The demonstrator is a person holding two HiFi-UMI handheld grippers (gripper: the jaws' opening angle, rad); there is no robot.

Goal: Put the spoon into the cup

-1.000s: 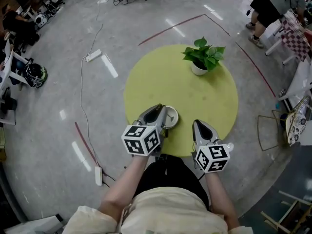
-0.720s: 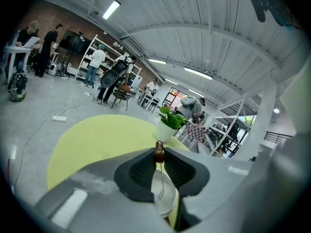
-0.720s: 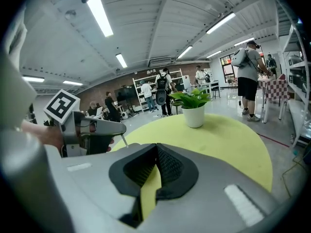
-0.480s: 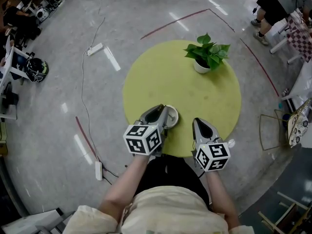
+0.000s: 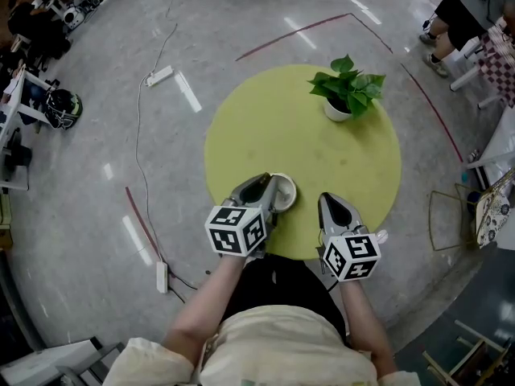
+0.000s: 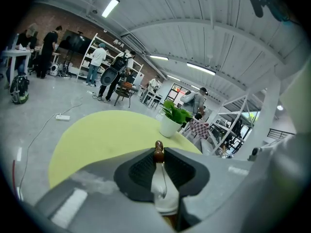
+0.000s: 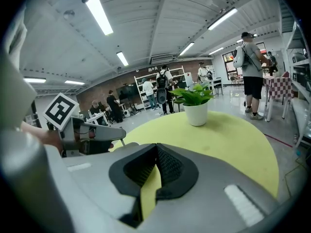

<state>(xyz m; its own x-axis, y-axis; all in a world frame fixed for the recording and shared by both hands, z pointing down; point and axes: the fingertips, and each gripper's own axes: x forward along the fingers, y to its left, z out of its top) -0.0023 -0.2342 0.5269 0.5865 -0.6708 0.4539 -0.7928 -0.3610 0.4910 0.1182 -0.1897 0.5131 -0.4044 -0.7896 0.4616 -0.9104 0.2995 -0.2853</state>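
Head view: you're at the near edge of the round yellow-green table [image 5: 322, 135]. Left gripper [image 5: 265, 185] sits at lower centre of frame, with its tips right at the left rim of the white cup [image 5: 285, 193]. Can't tell from here if they touch it. Right gripper [image 5: 329, 202] is to the right of the cup, apart from it, with no part in the work. Potted plant [image 5: 346, 95] stands at the upper right of the table, well apart from the cup. Spoon isn't visible here, it's under the left gripper.

Left gripper view: jaws are pinching the spoon [image 6: 163, 191]. Its white body sits between the pads and its brown end pokes out past the tips at frame centre. Cup is not in frame, likely hidden below the gripper body. Table and plant lie ahead.

Right gripper view: jaws are pressed together at the tips with nothing in them. Only a sliver of table shows through the gap behind the tips. Your left gripper shows at mid left of frame.

Step, as I read it: spoon is picked up, you're at the cup, placement not done yet. Next move looks like getting the spoon's end over the cup mouth, not the rim, lowering it in, then spreading the left jaws. Cup is unheld, so a rim bump could shove or tip it. Right gripper could steady it.
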